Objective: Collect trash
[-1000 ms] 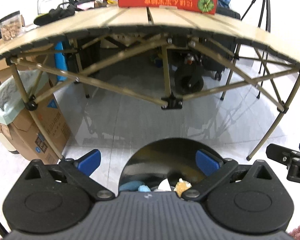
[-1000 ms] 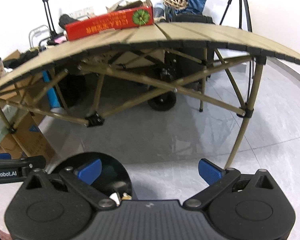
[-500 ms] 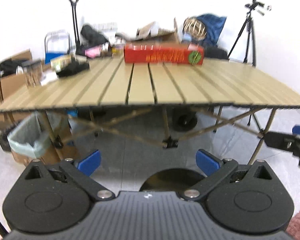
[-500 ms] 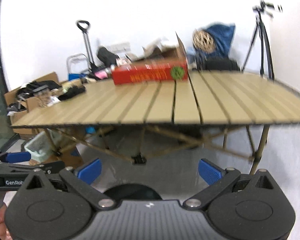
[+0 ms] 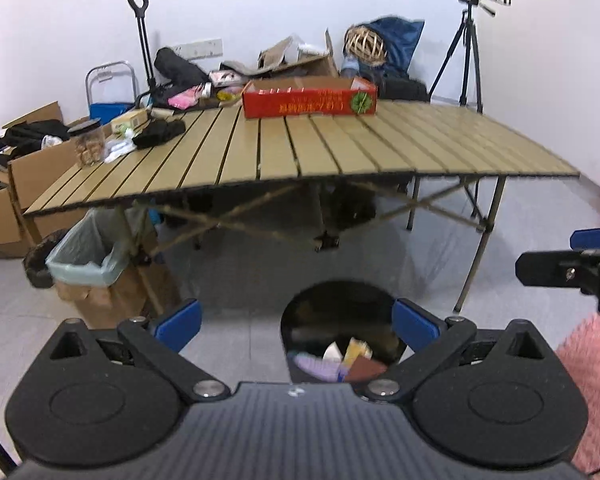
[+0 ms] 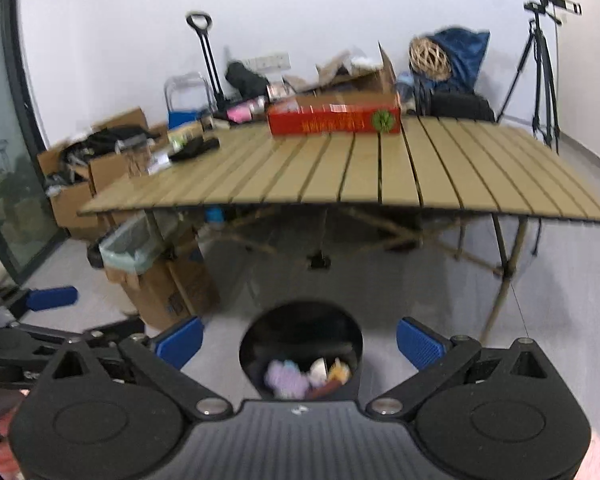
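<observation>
My left gripper [image 5: 296,320] stood wide, nothing between its blue pads, and my right gripper [image 6: 298,340] was spread just as wide and empty too. Both hung above the floor, side by side, the right one showing at the right edge of the left wrist view. Directly below and between the fingers of each sat the black round bin [image 5: 336,300] on the grey floor [image 5: 240,280], in front of the bench. Inside it lay the trash [image 6: 304,372]: a pale purple crumpled piece, a white scrap, something yellow and a reddish-brown piece, all heaped together at the bottom.

Further off to the left, a cardboard box lined with a pale green bag [image 5: 84,256] stood by the bench leg. Beyond the bin stood the slatted tan bench [image 5: 300,152], its near half bare. At its far edge lay a long red box [image 5: 308,100]; toward the far left corner were a black bundle [image 5: 158,134] and a clear jar [image 5: 88,146] with brown contents. Behind the bench, against the white wall, stood a tripod [image 5: 468,44], a blue bag and open cardboard boxes.
</observation>
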### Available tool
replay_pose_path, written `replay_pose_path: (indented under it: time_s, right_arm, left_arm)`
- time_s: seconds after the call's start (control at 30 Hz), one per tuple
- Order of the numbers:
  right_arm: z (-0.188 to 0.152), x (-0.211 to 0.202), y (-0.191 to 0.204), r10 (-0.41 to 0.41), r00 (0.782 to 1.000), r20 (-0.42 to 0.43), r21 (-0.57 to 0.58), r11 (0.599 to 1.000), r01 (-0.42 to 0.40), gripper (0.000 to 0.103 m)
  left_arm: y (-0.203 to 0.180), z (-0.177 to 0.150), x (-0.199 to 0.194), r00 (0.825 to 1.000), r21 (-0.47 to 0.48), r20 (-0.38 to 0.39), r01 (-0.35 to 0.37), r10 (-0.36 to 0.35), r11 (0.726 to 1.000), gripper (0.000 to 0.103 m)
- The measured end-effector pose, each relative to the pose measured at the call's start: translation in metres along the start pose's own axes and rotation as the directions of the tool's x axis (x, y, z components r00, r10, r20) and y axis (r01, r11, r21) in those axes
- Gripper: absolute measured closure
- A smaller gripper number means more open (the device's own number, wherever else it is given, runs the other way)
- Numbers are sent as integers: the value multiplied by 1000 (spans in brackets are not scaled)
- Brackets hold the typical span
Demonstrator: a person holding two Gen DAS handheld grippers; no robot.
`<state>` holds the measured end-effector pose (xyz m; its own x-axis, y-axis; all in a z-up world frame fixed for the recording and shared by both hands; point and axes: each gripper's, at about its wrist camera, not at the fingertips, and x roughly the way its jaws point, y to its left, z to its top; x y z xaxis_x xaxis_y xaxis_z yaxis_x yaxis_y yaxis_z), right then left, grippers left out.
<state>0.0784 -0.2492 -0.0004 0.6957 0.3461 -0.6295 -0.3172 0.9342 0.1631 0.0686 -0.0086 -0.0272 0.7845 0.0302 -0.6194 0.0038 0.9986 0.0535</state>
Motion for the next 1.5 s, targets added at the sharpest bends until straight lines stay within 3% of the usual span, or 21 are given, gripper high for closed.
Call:
replay_pose_path:
  time_s: [0.17,0.3,0.47,1.5]
  right_arm:
    - [-24,14,7,-43,992,-122,46,998,49,0]
    - [-35,17,9,-63,982,-178,70,995,76,0]
    - [-38,12,13,-99,979,-178,58,992,111,0]
    - [-32,9,12,-103,981,-163,32,994,109,0]
  left_arm:
    - [4,-16,5,993,-28,-120,-2,-1,1000,0]
    - [8,-24,7,985,-28,-169,-24,18,999,0]
    - [9,-26,4,985,-30,-170,-26,21,999,0]
    - [4,-25,-1,988,-20,-151,-19,15,1000,0]
